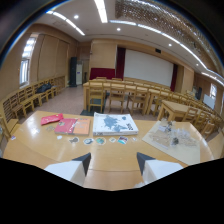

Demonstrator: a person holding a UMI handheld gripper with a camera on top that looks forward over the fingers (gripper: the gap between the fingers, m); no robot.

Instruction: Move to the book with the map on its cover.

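The tongs (pixel 113 162) hover above the near edge of a round-cornered wooden table (pixel 35 137), their two pale fingers (pixel 75 167) spread wide apart with nothing between them, only bare tabletop showing in the gap. The book with the map on its cover (pixel 114 123) lies flat on the table beyond the fingers, roughly straight ahead of the gap, its white cover printed with a dark grey map shape. Between the tongs and that book runs a short row of small round badges (pixel 99 141), lying on the wood. Just beside the map book, on its left, lies a pink and orange book (pixel 73 126), and farther left a red booklet (pixel 51 119). To the right of the map book, apart from it, rests a pale sheet with faint drawings (pixel 171 136) and a few small dark objects on it. Behind the table stand rows of wooden chairs and tables (pixel 117 95), and a white projection screen (pixel 148 67) hangs on the far wall.
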